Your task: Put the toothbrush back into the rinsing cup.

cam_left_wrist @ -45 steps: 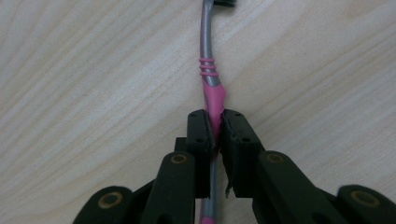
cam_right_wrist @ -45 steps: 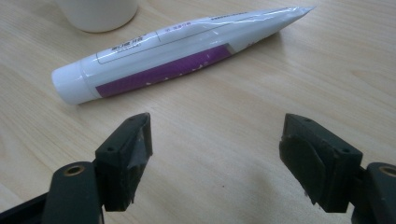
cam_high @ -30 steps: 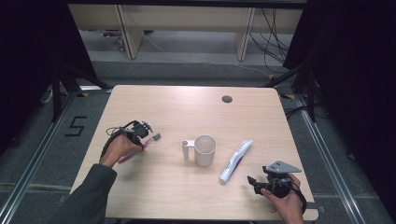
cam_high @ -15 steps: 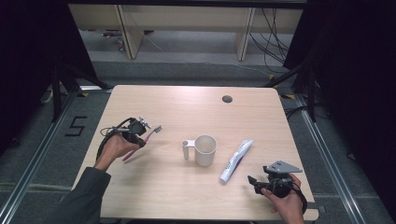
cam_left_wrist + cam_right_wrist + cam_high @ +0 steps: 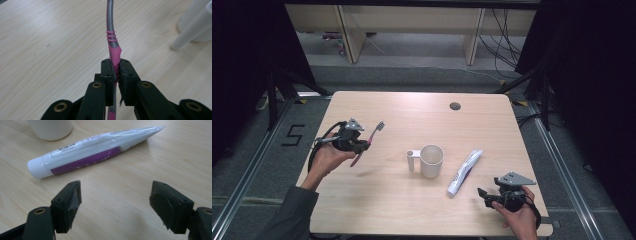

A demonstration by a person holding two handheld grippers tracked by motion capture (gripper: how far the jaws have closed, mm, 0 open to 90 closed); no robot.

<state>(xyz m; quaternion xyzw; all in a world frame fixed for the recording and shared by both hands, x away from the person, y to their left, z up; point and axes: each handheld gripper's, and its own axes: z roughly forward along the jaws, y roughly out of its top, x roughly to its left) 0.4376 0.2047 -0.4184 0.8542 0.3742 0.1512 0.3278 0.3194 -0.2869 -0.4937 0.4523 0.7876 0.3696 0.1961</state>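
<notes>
Up it comes: the left gripper point(image 5: 362, 145), jaws clamped tight on the pink toothbrush point(image 5: 371, 139), has lifted it off the surface at nine o'clock of the mug point(image 5: 431, 161). Right gripper point(image 5: 487, 195) waits wide open, empty, near the toothpaste tube point(image 5: 465, 171); mug looks next.

A white mug point(image 5: 431, 160) stands mid-table point(image 5: 412, 115), beside a toothpaste tube point(image 5: 465, 171).

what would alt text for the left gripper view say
The left gripper is shut on the pink grip of a pink and grey toothbrush, whose grey neck runs up out of frame above a light wooden table. A white mug sits at top right.
</notes>
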